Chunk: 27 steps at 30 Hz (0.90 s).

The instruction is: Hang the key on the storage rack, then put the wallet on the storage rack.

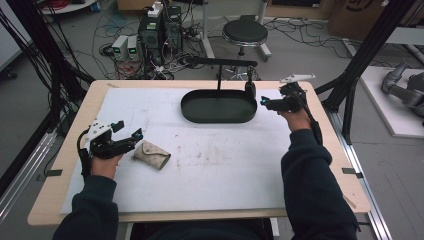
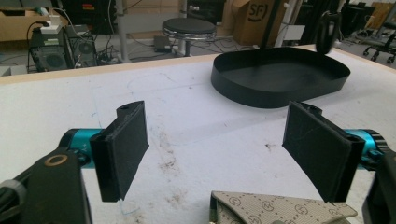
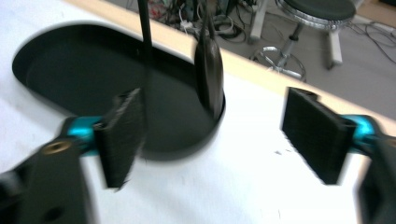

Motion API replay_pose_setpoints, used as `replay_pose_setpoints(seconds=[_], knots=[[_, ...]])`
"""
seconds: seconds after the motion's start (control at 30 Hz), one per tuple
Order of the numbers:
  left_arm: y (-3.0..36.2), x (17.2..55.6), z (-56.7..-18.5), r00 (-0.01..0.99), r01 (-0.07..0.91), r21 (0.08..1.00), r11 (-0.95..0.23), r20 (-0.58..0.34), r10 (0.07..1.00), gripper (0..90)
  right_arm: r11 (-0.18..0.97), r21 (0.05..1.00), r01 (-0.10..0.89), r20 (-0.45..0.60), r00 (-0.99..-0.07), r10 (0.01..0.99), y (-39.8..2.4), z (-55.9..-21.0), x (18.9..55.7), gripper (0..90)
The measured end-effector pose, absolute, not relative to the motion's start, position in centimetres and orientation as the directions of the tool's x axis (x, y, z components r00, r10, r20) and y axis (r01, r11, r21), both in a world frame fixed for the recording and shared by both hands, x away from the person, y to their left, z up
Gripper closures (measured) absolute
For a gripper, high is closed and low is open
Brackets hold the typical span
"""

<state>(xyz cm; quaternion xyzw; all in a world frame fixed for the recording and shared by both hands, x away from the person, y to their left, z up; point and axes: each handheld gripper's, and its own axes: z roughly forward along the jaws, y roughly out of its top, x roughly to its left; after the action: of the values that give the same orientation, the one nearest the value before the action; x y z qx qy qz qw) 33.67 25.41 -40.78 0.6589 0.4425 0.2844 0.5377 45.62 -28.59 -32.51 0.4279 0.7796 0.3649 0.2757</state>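
Worktop (image 1: 75, 145) of pale wood, covered almost edge to edge by a white mat (image 1: 220, 165) marked with brownish stains near its middle. At upper centre of the high view a black oval tray (image 1: 200, 112) rests on the mat; a thin black stand (image 1: 218, 75) rises from it, and a small dark object (image 1: 249, 89) hangs from the stand's arm over the tray's right end. At lower left, a beige patterned pouch (image 1: 152, 154) lies flat on the mat, just beside the tips of the left gripper (image 1: 127, 131), whose jaws stand spread and empty; in the left gripper view the pouch (image 2: 280, 210) shows at the bottom edge, below and between the jaws. At upper right, the right gripper (image 1: 263, 102) is held just right of the tray, apart from the hanging object, its jaws spread with nothing between them. Behind the worktop: a grey floor strewn with cables (image 1: 125, 22), computer cases (image 1: 160, 30), a round black stool (image 1: 245, 32) and cardboard boxes (image 2: 252, 18).
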Motion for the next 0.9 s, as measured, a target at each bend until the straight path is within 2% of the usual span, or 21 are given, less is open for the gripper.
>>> replay_pose_setpoints(seconds=[0.23,0.37,0.9], knots=[[25.3,33.7,-40.9,0.455,0.282,0.959,-0.035,-0.101,0.885,21.4,0.380,0.833,0.403,-0.110,-0.551,0.827,-30.4,-35.5,40.6,19.8],[25.3,33.6,-40.8,0.453,0.276,0.960,-0.037,-0.096,0.886,21.4,0.369,0.846,0.384,-0.115,-0.544,0.831,-30.6,-37.2,38.3,19.8],[25.1,33.4,-40.6,0.456,0.267,0.963,-0.037,-0.092,0.885,21.4,0.364,0.848,0.385,-0.115,-0.537,0.836,-30.6,-37.9,37.5,19.9]])
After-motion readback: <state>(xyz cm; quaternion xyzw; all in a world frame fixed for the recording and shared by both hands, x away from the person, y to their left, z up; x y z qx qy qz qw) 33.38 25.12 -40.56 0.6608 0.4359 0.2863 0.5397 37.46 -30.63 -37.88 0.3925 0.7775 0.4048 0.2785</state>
